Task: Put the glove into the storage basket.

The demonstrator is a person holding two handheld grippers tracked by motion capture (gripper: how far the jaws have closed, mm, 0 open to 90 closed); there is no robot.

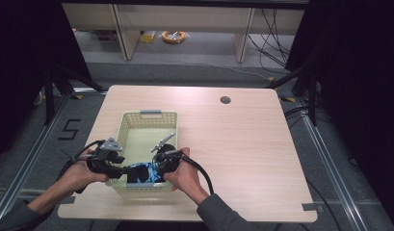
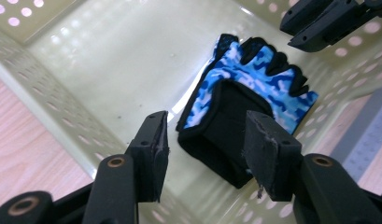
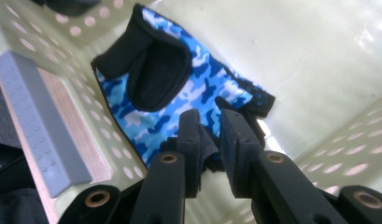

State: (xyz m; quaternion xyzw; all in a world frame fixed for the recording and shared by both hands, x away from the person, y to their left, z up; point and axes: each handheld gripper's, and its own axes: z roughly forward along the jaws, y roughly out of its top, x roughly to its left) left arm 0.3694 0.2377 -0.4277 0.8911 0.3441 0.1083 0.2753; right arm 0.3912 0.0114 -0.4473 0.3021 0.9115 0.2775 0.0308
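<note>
A blue camouflage fingerless glove [image 1: 141, 172] with black trim lies inside a pale perforated basket [image 1: 149, 115], at the end nearest the person. My right gripper [image 3: 209, 119] is shut on the black finger edge of the glove [image 3: 179, 93], low inside the basket [image 3: 357, 140]. My left gripper [image 2: 205, 126] is open, its jaws on either side of the black cuff of the glove [image 2: 254, 74] without touching it. In the high view the left gripper [image 1: 123, 171] reaches in over the basket's left wall, and the right gripper [image 1: 156, 166] comes from the right.
The basket stands on the near left part of a light wooden table [image 1: 242, 144], which has a cable hole [image 1: 225, 100] at the back. A grey handle [image 3: 39, 130] runs along the basket's near rim. Bare tabletop stretches to the right.
</note>
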